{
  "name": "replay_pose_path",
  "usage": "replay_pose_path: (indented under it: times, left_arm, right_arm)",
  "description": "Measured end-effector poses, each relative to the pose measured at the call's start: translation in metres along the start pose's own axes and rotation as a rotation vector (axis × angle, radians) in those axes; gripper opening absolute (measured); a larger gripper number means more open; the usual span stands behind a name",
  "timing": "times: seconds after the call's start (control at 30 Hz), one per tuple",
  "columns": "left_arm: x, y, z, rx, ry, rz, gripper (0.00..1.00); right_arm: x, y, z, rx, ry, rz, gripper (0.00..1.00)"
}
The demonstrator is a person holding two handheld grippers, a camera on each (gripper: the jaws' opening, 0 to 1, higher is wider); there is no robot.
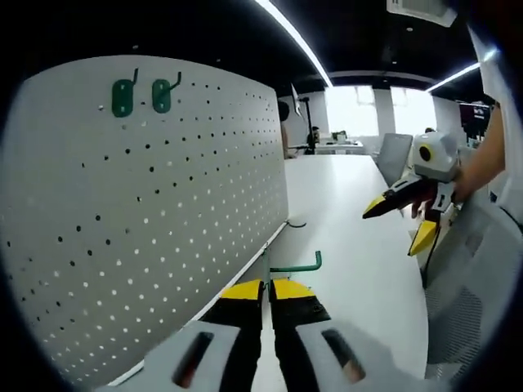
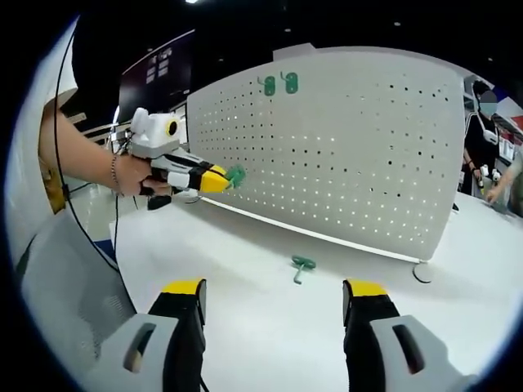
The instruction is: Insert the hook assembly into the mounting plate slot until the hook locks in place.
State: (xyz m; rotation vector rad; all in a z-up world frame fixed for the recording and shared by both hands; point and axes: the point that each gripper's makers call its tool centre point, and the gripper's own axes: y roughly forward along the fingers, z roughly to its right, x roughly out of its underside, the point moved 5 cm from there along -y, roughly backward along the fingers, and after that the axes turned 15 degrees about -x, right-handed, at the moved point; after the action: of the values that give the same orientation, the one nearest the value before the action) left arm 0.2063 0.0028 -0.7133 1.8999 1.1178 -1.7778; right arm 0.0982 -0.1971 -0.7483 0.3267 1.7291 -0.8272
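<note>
The white pegboard mounting plate (image 1: 147, 212) (image 2: 343, 155) stands upright on the table, with two green hooks (image 1: 140, 96) (image 2: 279, 83) mounted near its top. My left gripper (image 1: 267, 291) (image 2: 219, 180) is shut on a green hook assembly (image 1: 299, 265) (image 2: 236, 175), held close to the board's lower front, its arm sticking out to the right. Another green hook (image 2: 301, 266) lies flat on the table in front of the board. My right gripper (image 2: 274, 296) (image 1: 402, 222) is open with nothing between its jaws, hovering over the table away from the board.
The white table (image 1: 351, 245) (image 2: 245, 318) stretches along the board. A round foot (image 2: 422, 272) props the board's end. A grey mesh chair (image 1: 470, 294) stands at the table edge. People work at desks in the background (image 1: 313, 137).
</note>
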Motion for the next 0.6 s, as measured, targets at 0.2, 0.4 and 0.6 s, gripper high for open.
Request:
replay_pose_path:
  times: [0.2, 0.4, 0.6]
  left_arm:
    - [-0.011, -0.010, 0.002, -0.014, -0.024, 0.042, 0.03]
    - [-0.022, -0.020, 0.002, -0.034, -0.052, 0.079, 0.03]
    - [-0.032, -0.032, 0.001, -0.057, -0.086, 0.121, 0.03]
  right_arm:
    - [0.000, 0.000, -0.001, -0.001, 0.000, 0.000, 0.66]
    - [0.000, 0.000, 0.000, -0.002, 0.002, 0.000, 0.66]
    - [0.001, 0.001, -0.001, -0.005, 0.001, -0.003, 0.65]
